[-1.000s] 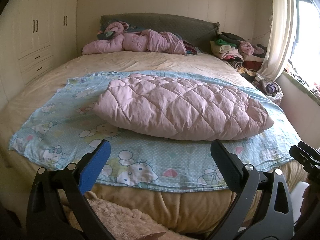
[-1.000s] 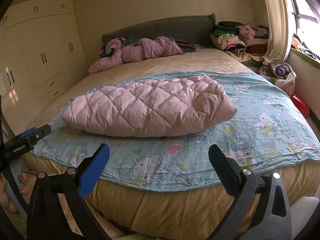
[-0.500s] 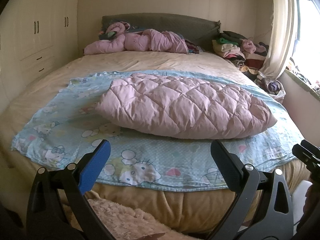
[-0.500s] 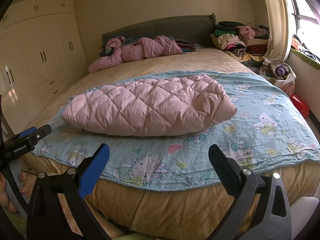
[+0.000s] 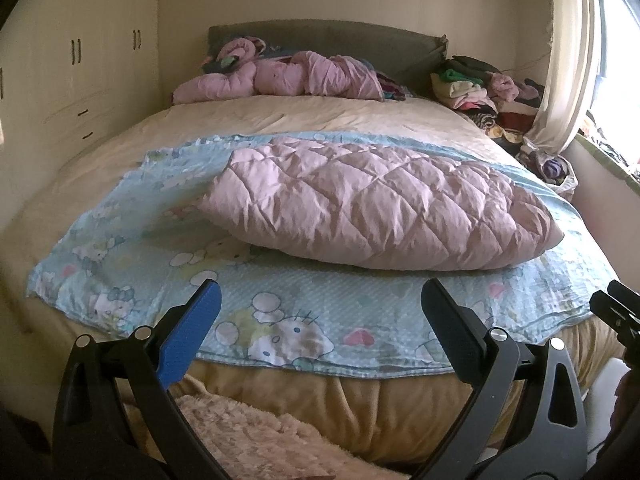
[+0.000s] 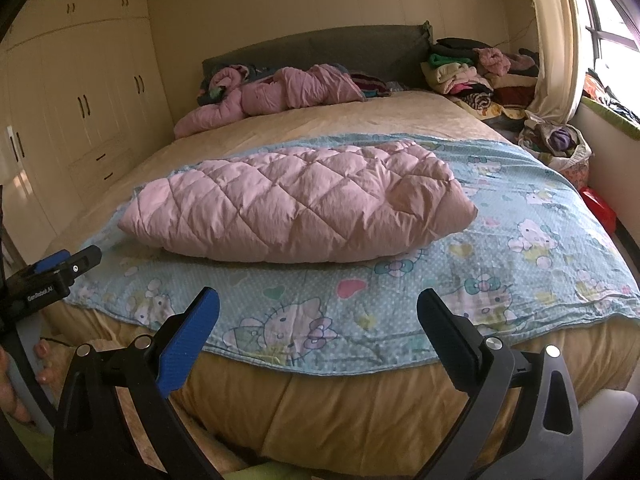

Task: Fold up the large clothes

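A pink quilted puffy garment [image 5: 380, 204] [image 6: 300, 212] lies folded into a thick oblong on a light-blue cartoon-print sheet [image 5: 280, 312] [image 6: 520, 248] spread over the bed. My left gripper [image 5: 320, 312] hovers open just short of the bed's foot edge, with nothing between its fingers. My right gripper [image 6: 318, 312] is also open and empty, held off the same edge further right. Each gripper shows at the other view's edge: the right one [image 5: 616, 312], the left one [image 6: 52, 276]. Neither touches the garment.
A crumpled pink jacket [image 5: 280, 80] lies by the grey headboard [image 6: 320, 48]. Folded clothes are stacked at the back right [image 5: 480, 88]. A wardrobe [image 6: 80, 100] lines the left wall; a curtain [image 5: 568, 60] and a bag of clothes [image 6: 560, 144] are on the right. A fuzzy beige rug [image 5: 248, 440] lies below.
Both grippers stay open and nearly still. The left wrist view has drifted slightly, so the bed sits a little lower and further right than before. The garment has not moved.
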`<state>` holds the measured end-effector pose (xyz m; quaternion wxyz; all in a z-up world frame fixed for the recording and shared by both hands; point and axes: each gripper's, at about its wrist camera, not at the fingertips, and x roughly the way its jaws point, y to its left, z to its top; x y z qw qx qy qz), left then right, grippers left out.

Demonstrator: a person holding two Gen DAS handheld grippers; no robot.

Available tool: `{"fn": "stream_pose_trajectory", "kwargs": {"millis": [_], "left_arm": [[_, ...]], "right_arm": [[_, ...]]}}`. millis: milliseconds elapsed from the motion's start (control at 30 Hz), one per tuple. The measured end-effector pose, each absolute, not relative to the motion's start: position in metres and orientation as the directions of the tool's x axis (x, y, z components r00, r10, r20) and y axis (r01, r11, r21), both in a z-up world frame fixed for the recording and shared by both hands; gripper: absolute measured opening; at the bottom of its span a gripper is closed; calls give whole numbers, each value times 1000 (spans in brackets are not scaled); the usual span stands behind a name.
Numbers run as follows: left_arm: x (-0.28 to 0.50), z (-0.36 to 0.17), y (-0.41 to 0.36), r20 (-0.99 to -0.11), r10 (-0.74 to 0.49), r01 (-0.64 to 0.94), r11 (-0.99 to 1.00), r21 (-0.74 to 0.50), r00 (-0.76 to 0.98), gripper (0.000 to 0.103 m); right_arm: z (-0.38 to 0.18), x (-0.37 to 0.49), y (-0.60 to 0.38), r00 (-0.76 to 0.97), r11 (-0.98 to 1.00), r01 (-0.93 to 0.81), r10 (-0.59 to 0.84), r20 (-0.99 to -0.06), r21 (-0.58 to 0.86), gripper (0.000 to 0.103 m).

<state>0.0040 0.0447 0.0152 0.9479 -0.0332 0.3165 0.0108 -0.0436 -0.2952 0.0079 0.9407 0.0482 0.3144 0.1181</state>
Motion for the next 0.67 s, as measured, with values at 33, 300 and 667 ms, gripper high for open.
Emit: {"fn": "stream_pose_trajectory", "kwargs": {"millis": [33, 300, 667], "left_arm": [[4, 14, 44, -602, 0, -43, 997, -58, 798, 94], [7, 4, 72, -620, 26, -90, 993, -72, 784, 94], [68, -21, 264, -669, 301, -416, 909, -13, 679, 94]], "right_arm": [[7, -42, -293, 773, 968, -190, 250, -584, 162, 99], [-9, -47, -312, 777, 974, -95, 202, -596, 207, 99], [-104, -109, -541, 523, 701, 707, -428, -737, 95, 99]]}}
